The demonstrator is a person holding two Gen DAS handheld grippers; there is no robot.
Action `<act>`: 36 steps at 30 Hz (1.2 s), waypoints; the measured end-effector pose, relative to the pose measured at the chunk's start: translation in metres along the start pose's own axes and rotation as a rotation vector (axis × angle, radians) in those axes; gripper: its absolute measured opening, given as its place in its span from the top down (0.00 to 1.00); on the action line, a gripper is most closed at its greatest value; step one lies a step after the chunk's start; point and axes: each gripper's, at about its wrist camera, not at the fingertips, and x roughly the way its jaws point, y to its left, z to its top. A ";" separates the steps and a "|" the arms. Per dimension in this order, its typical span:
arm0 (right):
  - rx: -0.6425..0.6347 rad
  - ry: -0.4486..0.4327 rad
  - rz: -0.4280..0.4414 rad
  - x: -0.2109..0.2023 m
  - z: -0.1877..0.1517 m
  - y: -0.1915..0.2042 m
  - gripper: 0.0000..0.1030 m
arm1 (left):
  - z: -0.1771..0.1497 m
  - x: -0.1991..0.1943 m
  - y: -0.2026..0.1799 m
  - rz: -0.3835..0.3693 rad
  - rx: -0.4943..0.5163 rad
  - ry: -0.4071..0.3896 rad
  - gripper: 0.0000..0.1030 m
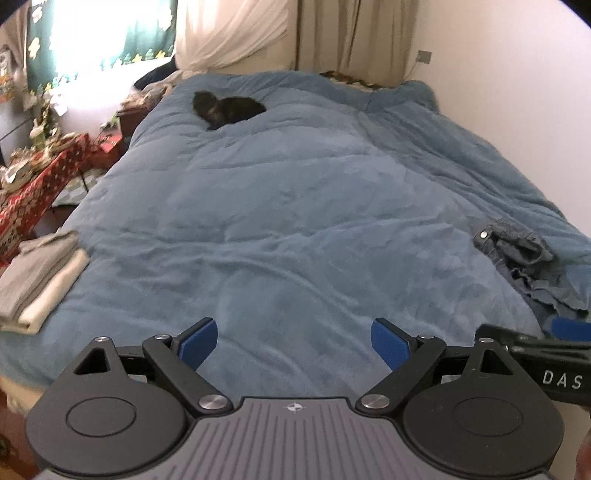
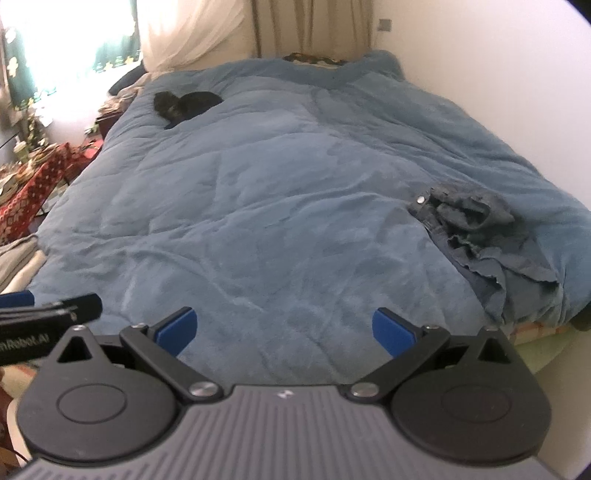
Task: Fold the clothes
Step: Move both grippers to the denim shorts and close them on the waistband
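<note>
A crumpled pair of blue denim shorts (image 2: 480,236) with a metal button lies on the right side of the blue duvet (image 2: 277,192); the left wrist view shows the denim shorts (image 1: 528,266) at its right edge. A stack of folded grey and cream clothes (image 1: 40,277) rests on the bed's left edge. My left gripper (image 1: 294,345) hovers open over the duvet's near part, empty. My right gripper (image 2: 284,332) is open and empty too, left of and nearer than the shorts. Each gripper's side shows in the other's view.
A dark cat (image 1: 229,109) lies curled on the far left of the duvet (image 1: 295,206). A red patterned table (image 1: 33,184) with clutter stands left of the bed. A white wall (image 2: 517,92) runs along the right side, curtains (image 1: 314,33) at the head.
</note>
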 end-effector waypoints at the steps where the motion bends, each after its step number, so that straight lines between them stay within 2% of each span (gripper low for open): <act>1: 0.014 -0.005 -0.011 0.003 0.001 -0.006 0.01 | 0.004 0.005 -0.004 -0.001 0.009 -0.007 0.12; 6: 0.062 -0.031 -0.101 0.022 0.008 -0.043 0.01 | 0.021 0.035 -0.028 -0.051 0.066 -0.025 0.15; 9: 0.071 -0.050 -0.164 0.034 0.013 -0.072 0.01 | 0.025 0.050 -0.048 -0.065 0.102 -0.064 0.17; 14: 0.114 -0.059 -0.233 0.058 0.020 -0.130 0.01 | 0.037 0.091 -0.102 -0.118 0.236 0.002 0.17; 18: 0.106 -0.072 -0.310 0.078 0.028 -0.175 0.01 | 0.042 0.121 -0.151 -0.225 0.317 0.030 0.17; 23: 0.103 -0.078 -0.341 0.104 0.041 -0.222 0.01 | 0.050 0.166 -0.215 -0.287 0.324 0.071 0.30; 25: 0.099 -0.073 -0.354 0.114 0.048 -0.236 0.01 | 0.056 0.186 -0.235 -0.305 0.308 0.100 0.45; 30: 0.076 -0.087 -0.381 0.149 0.069 -0.273 0.01 | 0.072 0.233 -0.282 -0.363 0.277 0.133 0.61; 32: 0.091 -0.089 -0.382 0.165 0.075 -0.285 0.01 | 0.077 0.254 -0.300 -0.381 0.263 0.155 0.64; 36: 0.106 -0.068 -0.370 0.202 0.086 -0.310 0.10 | 0.084 0.292 -0.325 -0.434 0.206 0.222 0.67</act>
